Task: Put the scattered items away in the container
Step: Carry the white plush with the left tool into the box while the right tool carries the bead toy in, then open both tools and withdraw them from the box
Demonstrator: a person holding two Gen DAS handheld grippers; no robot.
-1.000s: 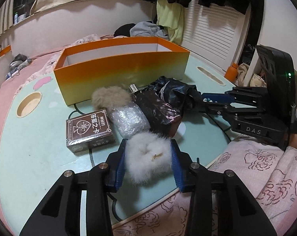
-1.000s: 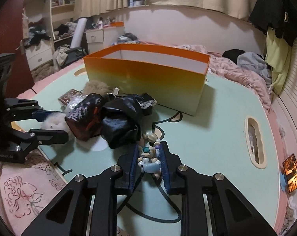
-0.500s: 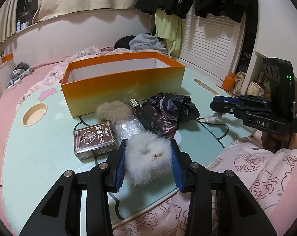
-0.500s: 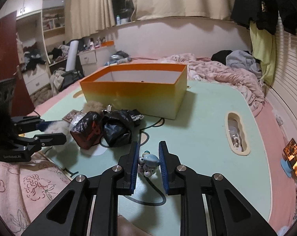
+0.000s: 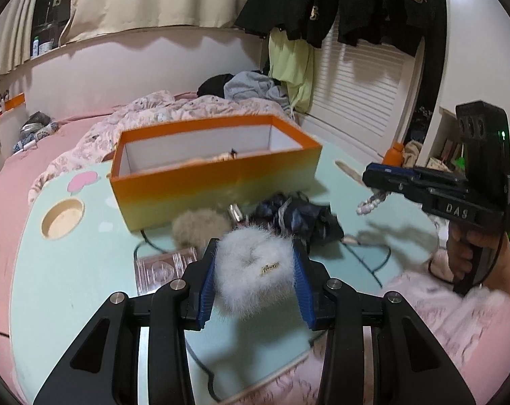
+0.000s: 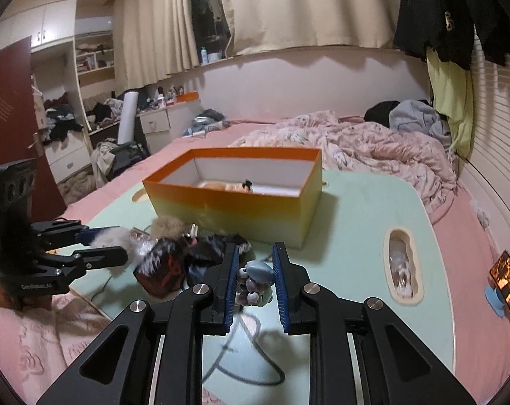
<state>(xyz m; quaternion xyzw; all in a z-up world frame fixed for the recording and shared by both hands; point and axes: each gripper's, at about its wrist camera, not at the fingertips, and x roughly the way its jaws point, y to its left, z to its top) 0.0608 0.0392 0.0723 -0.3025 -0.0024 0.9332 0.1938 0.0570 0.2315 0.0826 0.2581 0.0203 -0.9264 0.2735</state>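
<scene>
My left gripper (image 5: 254, 271) is shut on a white fluffy scrunchie (image 5: 255, 270) and holds it above the table, short of the orange box (image 5: 218, 179). My right gripper (image 6: 255, 281) is shut on a bead bracelet (image 6: 255, 285), also lifted; in the left wrist view the beads (image 5: 371, 202) dangle from it. The box (image 6: 234, 202) is open on top with something pale inside. On the table lie a beige pompom (image 5: 197, 227), a card box (image 5: 165, 266), a black bundle (image 5: 299, 217) and a dark red pouch (image 6: 162, 270).
The pale green table (image 6: 356, 222) sits on a pink bed, with oval cutouts at the left (image 5: 62, 217) and right (image 6: 401, 265). A rumpled pink quilt (image 6: 356, 148) lies behind the box. A black cable (image 6: 255, 368) runs across the table's near side.
Both grippers have risen and pulled back from the table with their items. The bracelet left the table and now hangs from my right gripper. The box interior has come into view.
</scene>
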